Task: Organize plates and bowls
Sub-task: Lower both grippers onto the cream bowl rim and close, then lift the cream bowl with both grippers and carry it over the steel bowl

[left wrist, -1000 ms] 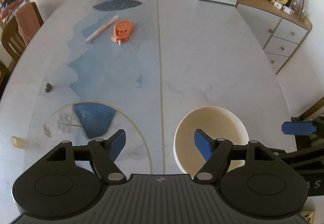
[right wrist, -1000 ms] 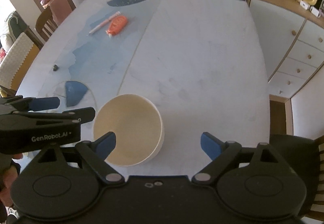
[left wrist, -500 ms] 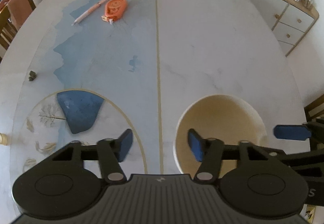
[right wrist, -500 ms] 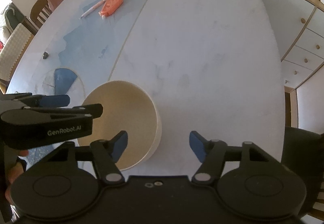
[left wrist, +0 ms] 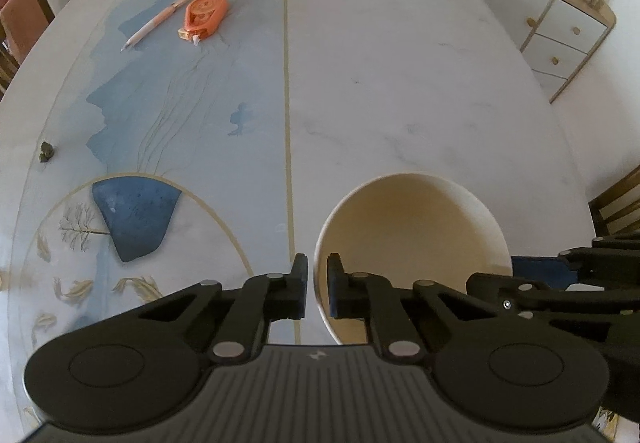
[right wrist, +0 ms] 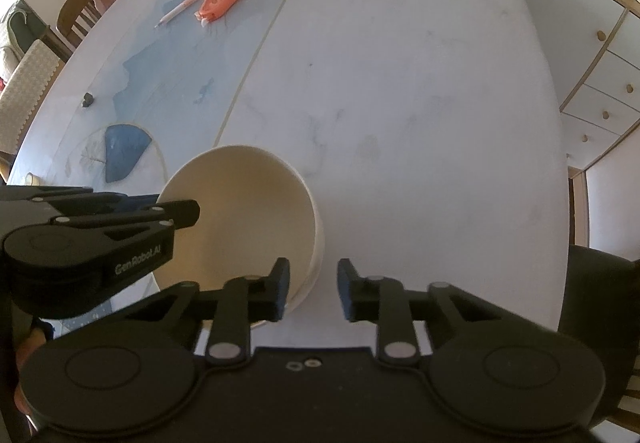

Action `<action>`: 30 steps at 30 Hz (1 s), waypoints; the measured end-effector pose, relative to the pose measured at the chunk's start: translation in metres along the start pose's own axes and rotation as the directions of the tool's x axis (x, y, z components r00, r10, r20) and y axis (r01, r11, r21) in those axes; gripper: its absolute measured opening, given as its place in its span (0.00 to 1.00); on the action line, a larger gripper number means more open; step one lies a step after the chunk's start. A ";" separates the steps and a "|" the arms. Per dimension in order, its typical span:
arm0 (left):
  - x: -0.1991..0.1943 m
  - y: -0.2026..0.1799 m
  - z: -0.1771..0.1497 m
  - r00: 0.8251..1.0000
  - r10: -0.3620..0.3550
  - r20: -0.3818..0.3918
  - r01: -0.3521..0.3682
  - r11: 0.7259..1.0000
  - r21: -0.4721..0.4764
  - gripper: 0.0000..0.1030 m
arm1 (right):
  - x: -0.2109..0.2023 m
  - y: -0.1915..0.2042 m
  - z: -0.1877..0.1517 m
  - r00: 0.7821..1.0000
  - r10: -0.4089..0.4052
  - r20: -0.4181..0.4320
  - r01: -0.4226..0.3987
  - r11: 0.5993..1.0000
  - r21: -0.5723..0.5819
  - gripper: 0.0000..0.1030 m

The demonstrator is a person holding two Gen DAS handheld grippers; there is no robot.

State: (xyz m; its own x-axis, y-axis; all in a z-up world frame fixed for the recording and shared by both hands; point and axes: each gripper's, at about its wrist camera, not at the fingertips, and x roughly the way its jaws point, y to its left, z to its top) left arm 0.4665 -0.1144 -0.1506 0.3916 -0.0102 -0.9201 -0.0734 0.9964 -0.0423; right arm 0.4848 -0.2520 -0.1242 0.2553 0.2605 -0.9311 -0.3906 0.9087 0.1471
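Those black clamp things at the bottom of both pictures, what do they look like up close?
Both are matte black plastic. The left gripper and right gripper each have two round discs at the base, linked bars with silver rivets, and squared fingers with blue pads. The left one's body is ribbed with a small white logo; seen from the side, it reads "GenRobot.AI" in white.
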 end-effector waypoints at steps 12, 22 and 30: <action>-0.017 -0.006 -0.008 1.000 0.010 0.023 -0.011 1.000 0.009 0.03 | -0.010 0.006 -0.007 0.999 -0.023 0.030 0.023 1.000 0.011 0.10; -0.075 0.001 -0.025 0.996 0.011 0.086 -0.012 1.000 0.011 0.03 | -0.057 0.025 -0.021 0.996 -0.016 0.087 0.014 1.000 0.024 0.10; -0.140 0.025 -0.061 0.990 0.004 0.139 -0.006 1.000 0.017 0.03 | -0.111 0.074 -0.054 0.988 -0.030 0.151 0.028 1.000 0.011 0.09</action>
State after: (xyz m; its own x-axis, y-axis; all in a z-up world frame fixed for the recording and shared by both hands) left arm 0.3538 -0.0933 -0.0466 0.5152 0.0052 -0.8570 -0.0600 0.9978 -0.0300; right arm 0.3791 -0.2311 -0.0276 0.3970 0.2795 -0.8742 -0.3737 0.9192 0.1242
